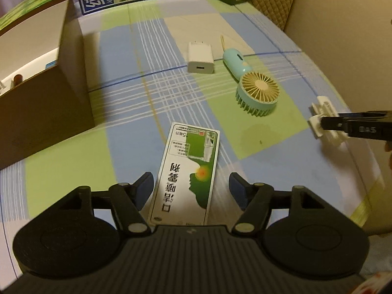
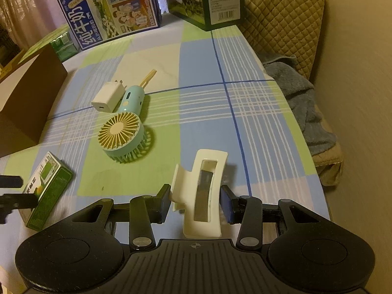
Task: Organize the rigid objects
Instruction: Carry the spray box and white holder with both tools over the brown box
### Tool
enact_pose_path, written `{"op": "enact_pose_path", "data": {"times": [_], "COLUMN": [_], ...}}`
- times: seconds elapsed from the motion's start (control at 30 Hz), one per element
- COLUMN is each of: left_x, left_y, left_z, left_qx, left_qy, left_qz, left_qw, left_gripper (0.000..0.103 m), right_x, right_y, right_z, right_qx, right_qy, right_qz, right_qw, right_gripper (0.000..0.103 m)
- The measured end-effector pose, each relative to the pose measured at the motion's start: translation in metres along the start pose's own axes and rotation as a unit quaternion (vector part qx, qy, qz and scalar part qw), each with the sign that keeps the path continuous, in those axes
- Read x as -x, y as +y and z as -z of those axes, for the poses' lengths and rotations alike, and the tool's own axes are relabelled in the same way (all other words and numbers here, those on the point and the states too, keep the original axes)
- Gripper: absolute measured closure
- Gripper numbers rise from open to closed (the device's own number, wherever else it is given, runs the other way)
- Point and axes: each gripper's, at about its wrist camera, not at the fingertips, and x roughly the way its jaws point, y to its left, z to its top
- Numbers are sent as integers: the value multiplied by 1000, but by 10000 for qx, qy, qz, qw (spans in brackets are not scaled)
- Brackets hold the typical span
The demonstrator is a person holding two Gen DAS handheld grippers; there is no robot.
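Observation:
My left gripper (image 1: 191, 183) is open around a green-and-white medicine box (image 1: 187, 171) that lies flat on the checked tablecloth; its fingers stand apart from the box sides. The box also shows in the right wrist view (image 2: 49, 191). My right gripper (image 2: 196, 201) is shut on a white hair claw clip (image 2: 201, 191), seen in the left wrist view (image 1: 323, 120) at the right. A mint handheld fan (image 1: 252, 83) and a white charger plug (image 1: 201, 57) lie further back; both show in the right wrist view, fan (image 2: 122, 132) and charger (image 2: 107, 96).
An open brown cardboard box (image 1: 49, 78) with items inside stands at the left. A blue milk carton box (image 2: 110, 12) and a green box (image 2: 210, 0) stand at the back. A quilted chair (image 2: 289, 24) with a grey towel (image 2: 303, 107) is beyond the table's right edge.

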Motion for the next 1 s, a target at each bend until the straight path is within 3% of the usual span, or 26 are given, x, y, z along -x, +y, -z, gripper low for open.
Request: {"op": "enact_pose_path", "data": {"times": [0.17,0.33,0.57,0.8,1.0], "left_x": [-15,-22,-18,-12,-5], "left_y": [-4,-1,2,20,30], "left_z": [-5,-8,-2,6,18], "left_qx": [-138,-61,43,586,552], "left_qy": [-9,11,-49,-62,-1], "left_qz": [-138,-258,-311,-646,-719], "left_qw": [9998,9996,9995,9962,9959], "left_gripper": [39,49,49,50,51], "right_x": [6,10,10,9,8], "right_y": [-1,-1,4,13,18], "right_z": [6,9,9,9,8], "right_qx": [-17,-8,60,163,247], "right_qy": [0,-8,-20,-28,-14], "right_qz": [12,22,-31,-115,-171], "right_qw": [10000,10000,10000,9998,9995], "right_gripper": [63,63,63,63,63]}}
